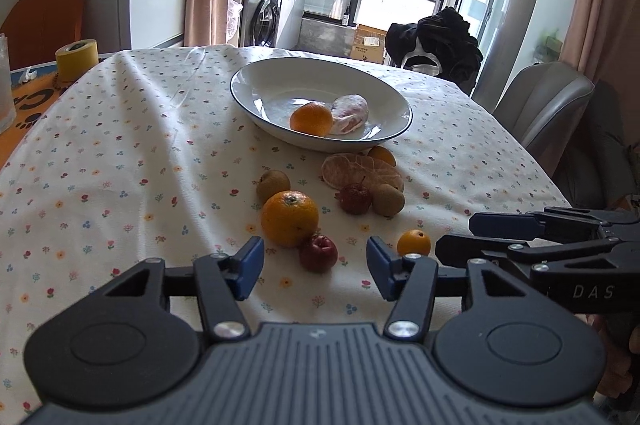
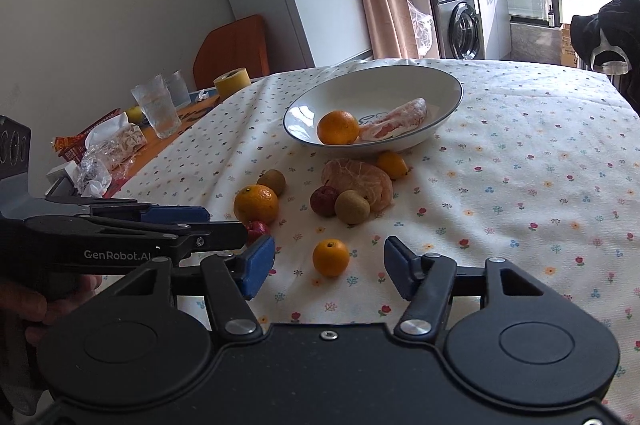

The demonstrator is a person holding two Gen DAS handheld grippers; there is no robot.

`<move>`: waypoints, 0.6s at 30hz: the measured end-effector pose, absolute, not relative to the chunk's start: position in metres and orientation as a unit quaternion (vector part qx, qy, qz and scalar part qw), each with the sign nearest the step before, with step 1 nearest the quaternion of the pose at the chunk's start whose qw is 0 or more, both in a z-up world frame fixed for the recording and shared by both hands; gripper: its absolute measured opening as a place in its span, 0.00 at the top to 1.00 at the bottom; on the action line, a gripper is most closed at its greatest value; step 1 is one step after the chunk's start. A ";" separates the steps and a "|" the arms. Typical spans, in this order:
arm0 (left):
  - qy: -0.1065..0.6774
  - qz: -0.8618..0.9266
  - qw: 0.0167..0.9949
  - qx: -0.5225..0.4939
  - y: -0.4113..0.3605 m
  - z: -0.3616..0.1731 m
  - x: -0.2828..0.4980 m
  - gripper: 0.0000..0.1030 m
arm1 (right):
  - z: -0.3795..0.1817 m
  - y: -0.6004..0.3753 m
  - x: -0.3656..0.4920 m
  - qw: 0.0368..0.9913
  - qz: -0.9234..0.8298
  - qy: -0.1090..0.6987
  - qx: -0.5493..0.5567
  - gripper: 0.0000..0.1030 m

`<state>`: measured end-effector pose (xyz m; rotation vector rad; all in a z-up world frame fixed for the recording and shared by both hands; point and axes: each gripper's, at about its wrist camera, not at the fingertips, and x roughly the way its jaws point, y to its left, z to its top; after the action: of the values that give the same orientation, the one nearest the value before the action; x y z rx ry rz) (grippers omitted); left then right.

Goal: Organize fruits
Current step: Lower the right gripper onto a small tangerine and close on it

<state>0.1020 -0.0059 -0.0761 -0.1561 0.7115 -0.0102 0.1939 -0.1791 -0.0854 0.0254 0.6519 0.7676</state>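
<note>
A white plate (image 1: 272, 93) (image 2: 360, 93) holds an orange (image 1: 311, 118) (image 2: 338, 127) and a peeled pink citrus piece (image 1: 350, 114) (image 2: 396, 119). On the floral tablecloth in front of it lie a peeled mandarin (image 1: 360, 171), two kiwis (image 1: 273, 184) (image 1: 388, 200), a red apple (image 1: 355, 198), a big orange (image 1: 290, 218) and a tiny orange (image 1: 382, 155). My left gripper (image 1: 316, 267) (image 2: 224, 223) is open, with a small red apple (image 1: 319, 252) (image 2: 258, 227) just ahead between its fingertips. My right gripper (image 2: 330, 267) (image 1: 456, 235) is open around a small orange (image 2: 331, 257) (image 1: 414, 243).
At the table's left edge stand a yellow tape roll (image 1: 77, 57), drinking glasses (image 2: 158, 105) and crumpled wrappers (image 2: 108, 149). A grey chair (image 1: 540, 105) and a chair draped in black cloth (image 1: 440, 41) are at the far right. A hand (image 2: 36, 301) holds the left gripper.
</note>
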 end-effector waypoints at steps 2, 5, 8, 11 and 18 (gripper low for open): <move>0.353 -0.007 0.932 -0.079 -0.006 -0.080 0.105 0.49 | -0.089 -0.176 0.195 0.874 0.368 0.317 0.008 0.48; 0.359 -0.008 0.930 -0.080 -0.006 -0.085 0.110 0.51 | -0.094 -0.174 0.199 0.870 0.370 0.326 0.008 0.52; 0.362 -0.009 0.929 -0.081 -0.007 -0.089 0.115 0.53 | -0.097 -0.172 0.202 0.869 0.370 0.330 0.006 0.56; 0.367 -0.011 0.926 -0.081 -0.008 -0.092 0.119 0.57 | -0.099 -0.169 0.204 0.867 0.371 0.332 0.005 0.57; 0.361 -0.007 0.929 -0.078 -0.011 -0.097 0.124 0.64 | -0.105 -0.163 0.207 0.863 0.375 0.338 0.001 0.64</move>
<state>0.1244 -0.0113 -0.0967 -0.1607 0.7404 -0.0147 0.2075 -0.1635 -0.1049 0.0029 0.7094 0.7858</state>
